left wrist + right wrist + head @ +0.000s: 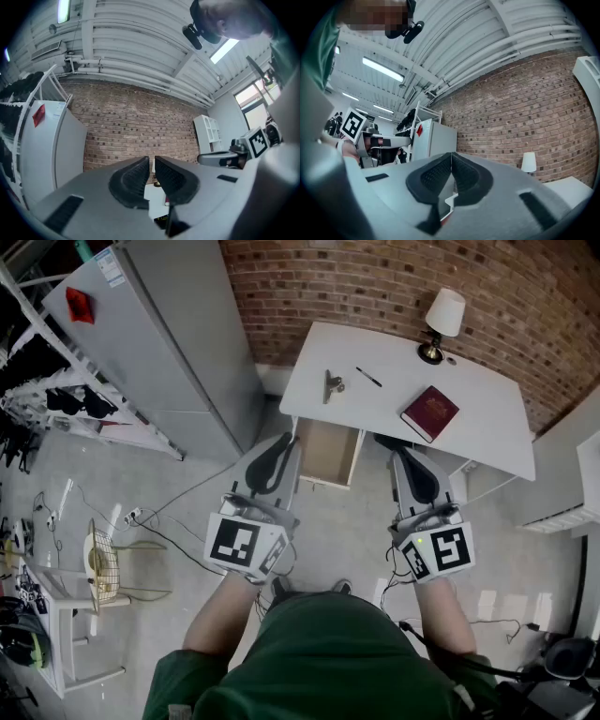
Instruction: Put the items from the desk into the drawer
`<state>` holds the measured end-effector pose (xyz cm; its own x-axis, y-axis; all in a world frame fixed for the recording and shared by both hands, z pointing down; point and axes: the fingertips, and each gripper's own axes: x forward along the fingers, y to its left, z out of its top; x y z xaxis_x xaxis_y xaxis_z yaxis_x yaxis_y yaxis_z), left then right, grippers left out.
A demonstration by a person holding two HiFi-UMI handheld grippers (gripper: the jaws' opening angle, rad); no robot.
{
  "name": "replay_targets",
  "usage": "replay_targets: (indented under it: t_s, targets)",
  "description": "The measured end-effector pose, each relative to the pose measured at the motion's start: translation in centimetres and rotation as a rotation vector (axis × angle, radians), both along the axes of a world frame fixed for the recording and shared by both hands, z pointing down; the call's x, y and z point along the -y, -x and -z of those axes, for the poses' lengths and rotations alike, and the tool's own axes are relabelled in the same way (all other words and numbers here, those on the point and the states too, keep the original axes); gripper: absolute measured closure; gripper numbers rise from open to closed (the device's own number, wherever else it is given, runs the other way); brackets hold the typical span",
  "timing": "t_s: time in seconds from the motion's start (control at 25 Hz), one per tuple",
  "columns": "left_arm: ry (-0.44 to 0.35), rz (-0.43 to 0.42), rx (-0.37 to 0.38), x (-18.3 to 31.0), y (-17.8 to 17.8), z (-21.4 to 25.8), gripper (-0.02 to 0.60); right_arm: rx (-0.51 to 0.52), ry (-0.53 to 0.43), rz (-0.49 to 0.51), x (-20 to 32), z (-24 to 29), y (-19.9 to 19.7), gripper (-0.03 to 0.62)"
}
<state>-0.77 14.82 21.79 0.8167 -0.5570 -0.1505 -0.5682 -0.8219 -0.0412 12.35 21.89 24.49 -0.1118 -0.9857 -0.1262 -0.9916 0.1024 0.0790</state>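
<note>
Brick wall behind white desk (487, 399): dark red book (430, 412), black pen (368, 377) and metal clip (332, 384) on top, wooden drawer (326, 448) pulled open underneath. Guessing step one, no pickup yet (left gripper (284, 444) and right gripper (392, 448) short of the desk, jaws together, empty). Next up: spread jaws, reach for the book.

No word, brand or number can be read anywhere. A black-and-white square marker (a pattern, not lettering) is carried on the cube (246, 545) of the left tongs (284, 446), at lower centre of the head view, and another on the cube (441, 552) of the right tongs (394, 451). A white printed label (111, 266) and a red sticker (81, 305) are seen on the grey fridge (178, 352) at upper left; their print is too small to be made out. A gold emblem is stamped on the red book (430, 412) on the white surface (487, 418), but it is illegible.
</note>
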Motion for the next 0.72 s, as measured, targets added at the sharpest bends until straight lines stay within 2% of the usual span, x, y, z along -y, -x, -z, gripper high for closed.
replay_targets:
  t_s: [0.24, 0.44, 0.72]
  targets:
    - [-0.006, 0.017, 0.007, -2.0, -1.7, 0.0, 0.545, 0.018, -0.005, 0.01, -1.7, 0.0, -2.1, 0.591]
    - [0.02, 0.051, 0.028, -2.9, -2.5, -1.2, 0.545, 0.085, -0.024, 0.027, -2.7, -0.4, -4.2, 0.591]
    - [0.03, 0.104, 0.057, -1.0, -1.7, -3.4, 0.545, 0.101, -0.008, 0.003, -1.5, -1.7, -5.4, 0.592]
